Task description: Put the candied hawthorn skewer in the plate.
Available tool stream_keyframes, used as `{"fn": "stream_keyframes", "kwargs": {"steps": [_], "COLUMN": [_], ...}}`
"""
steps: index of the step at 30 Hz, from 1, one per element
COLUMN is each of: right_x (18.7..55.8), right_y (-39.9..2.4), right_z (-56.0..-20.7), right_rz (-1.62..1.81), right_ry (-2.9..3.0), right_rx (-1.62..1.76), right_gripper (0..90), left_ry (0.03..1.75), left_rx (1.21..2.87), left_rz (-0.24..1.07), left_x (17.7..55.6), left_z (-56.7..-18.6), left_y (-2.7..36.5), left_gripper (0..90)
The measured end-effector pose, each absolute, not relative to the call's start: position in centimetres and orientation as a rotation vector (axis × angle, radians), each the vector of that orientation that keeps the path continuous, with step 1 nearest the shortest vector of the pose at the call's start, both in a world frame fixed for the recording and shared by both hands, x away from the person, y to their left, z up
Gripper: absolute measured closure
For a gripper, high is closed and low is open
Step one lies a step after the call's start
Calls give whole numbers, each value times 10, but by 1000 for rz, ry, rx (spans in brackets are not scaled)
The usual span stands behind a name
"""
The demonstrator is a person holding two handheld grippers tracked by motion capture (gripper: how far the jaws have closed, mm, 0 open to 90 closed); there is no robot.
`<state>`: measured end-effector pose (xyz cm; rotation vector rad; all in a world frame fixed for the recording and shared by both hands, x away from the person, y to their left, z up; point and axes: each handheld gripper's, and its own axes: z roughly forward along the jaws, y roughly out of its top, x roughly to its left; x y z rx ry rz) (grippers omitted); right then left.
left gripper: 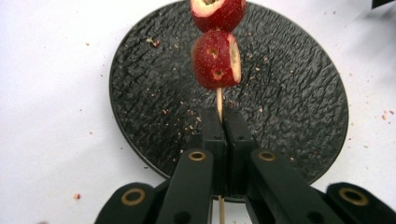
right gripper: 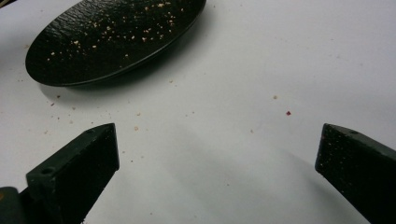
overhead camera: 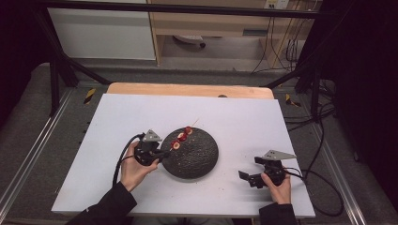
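Surroundings: grey floor, black frame rails and a pale wooden cabinet are seen beyond the worktop in the high view.
Worktop (overhead camera: 122, 117): a white sheet is laid over a wooden board; fine crumbs are scattered across it near the plate.
Plate (overhead camera: 199, 157): a round, dark, rough-textured plate is placed near the middle of the worktop; crumbs are spread over its surface (left gripper: 289, 93) and are also noted in the right gripper view (right gripper: 93, 42).
Skewer (overhead camera: 184, 136): a thin wooden stick threaded with red fruit pieces is held above the left part of the plate, its free tip directed away from the person. In the left gripper view the stick (left gripper: 219, 100) is seen rising from between the jaws.
Fruit: three red pieces are counted in the high view; in the left gripper view the nearest piece (left gripper: 215, 59) is seen with pale cut flesh and small holes, a second piece (left gripper: 217, 13) just beyond it.
Left gripper (overhead camera: 165, 153): jaws are pressed together on the bare lower end of the skewer (left gripper: 219, 121); it is held at the plate's left edge.
Right gripper (overhead camera: 251, 169): jaws are spread wide with nothing between them (right gripper: 219, 168); it is held low over bare worktop, right of the plate and well apart from the skewer.
Hands: one hand is wrapped around each gripper; dark sleeves are seen at the bottom edge.
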<state>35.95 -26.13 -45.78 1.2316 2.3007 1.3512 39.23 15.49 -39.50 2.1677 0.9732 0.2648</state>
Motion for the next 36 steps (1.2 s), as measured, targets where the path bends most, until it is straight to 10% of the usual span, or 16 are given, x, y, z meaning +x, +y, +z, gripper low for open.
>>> {"fn": "stream_keyframes", "kwargs": {"steps": [36], "right_x": [354], "right_y": [-269], "right_z": [-459], "right_rz": [1345], "right_ry": [2300], "right_rx": [1238], "right_gripper": [5], "left_ry": [972], "left_rx": [2384], "left_rz": [285], "left_x": [401], "left_z": [-422], "left_y": [120], "left_gripper": [879]}}
